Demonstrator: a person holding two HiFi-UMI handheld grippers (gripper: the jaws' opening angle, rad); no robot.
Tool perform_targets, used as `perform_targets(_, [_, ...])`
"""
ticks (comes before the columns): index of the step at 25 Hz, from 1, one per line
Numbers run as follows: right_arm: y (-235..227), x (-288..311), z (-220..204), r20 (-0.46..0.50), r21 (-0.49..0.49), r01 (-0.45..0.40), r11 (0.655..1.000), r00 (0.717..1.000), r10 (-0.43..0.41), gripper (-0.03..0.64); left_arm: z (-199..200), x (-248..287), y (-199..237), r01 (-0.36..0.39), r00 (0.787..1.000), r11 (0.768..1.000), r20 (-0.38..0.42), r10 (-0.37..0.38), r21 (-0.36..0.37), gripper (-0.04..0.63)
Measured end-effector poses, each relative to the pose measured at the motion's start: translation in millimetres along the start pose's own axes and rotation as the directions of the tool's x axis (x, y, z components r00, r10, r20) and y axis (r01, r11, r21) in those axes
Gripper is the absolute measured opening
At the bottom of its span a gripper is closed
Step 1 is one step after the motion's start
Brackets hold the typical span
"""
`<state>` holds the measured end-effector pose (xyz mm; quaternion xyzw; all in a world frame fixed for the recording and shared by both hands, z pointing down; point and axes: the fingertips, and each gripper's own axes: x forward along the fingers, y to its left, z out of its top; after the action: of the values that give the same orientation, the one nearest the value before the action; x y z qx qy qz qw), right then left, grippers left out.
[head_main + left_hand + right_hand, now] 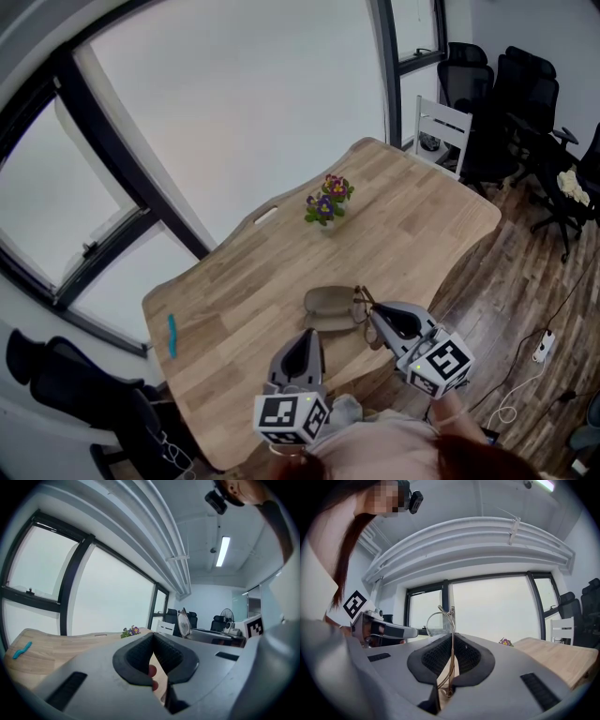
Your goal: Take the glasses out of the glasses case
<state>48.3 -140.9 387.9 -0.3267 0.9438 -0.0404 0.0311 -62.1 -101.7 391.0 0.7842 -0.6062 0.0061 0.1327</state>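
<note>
An olive glasses case (pixel 328 307) lies on the wooden table (pixel 412 225) near its front edge, and it looks open. My right gripper (pixel 373 315) is just right of the case, shut on a thin gold temple arm of the glasses (pixel 363 300). In the right gripper view the gold arm runs up between the jaws of the right gripper (pixel 451 637) to the glasses (pixel 439 620), which are raised off the table. My left gripper (pixel 309 336) is below the case, apart from it. In its own view the left gripper (pixel 153 637) is shut on nothing, and the glasses (pixel 183 623) show at the right.
A small pot of flowers (pixel 328 202) stands mid-table, with a white strip (pixel 265 216) at the far edge and a blue object (pixel 172 335) at the left end. A white chair (pixel 441 131) and black office chairs (pixel 511 103) stand beyond the table. A power strip (pixel 544 347) lies on the floor.
</note>
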Motion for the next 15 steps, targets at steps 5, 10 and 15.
perform_targets(5, [-3, 11, -1, -0.007, 0.000, 0.010, 1.000, 1.000, -0.010, 0.012, 3, 10, 8, 0.018, 1.000, 1.000, -0.006, -0.018, -0.002, 0.001])
perform_targets(10, [-6, 18, -3, -0.014, 0.002, 0.031, 1.000, 0.999, -0.031, 0.012, 5, 19, 15, 0.039, 0.999, 0.999, -0.009, -0.040, -0.008, 0.000])
perform_targets(15, [-9, 25, -9, -0.042, -0.009, 0.051, 0.999, 0.998, -0.052, 0.012, 2, 25, 22, 0.054, 0.998, 0.998, -0.018, -0.054, -0.013, 0.000])
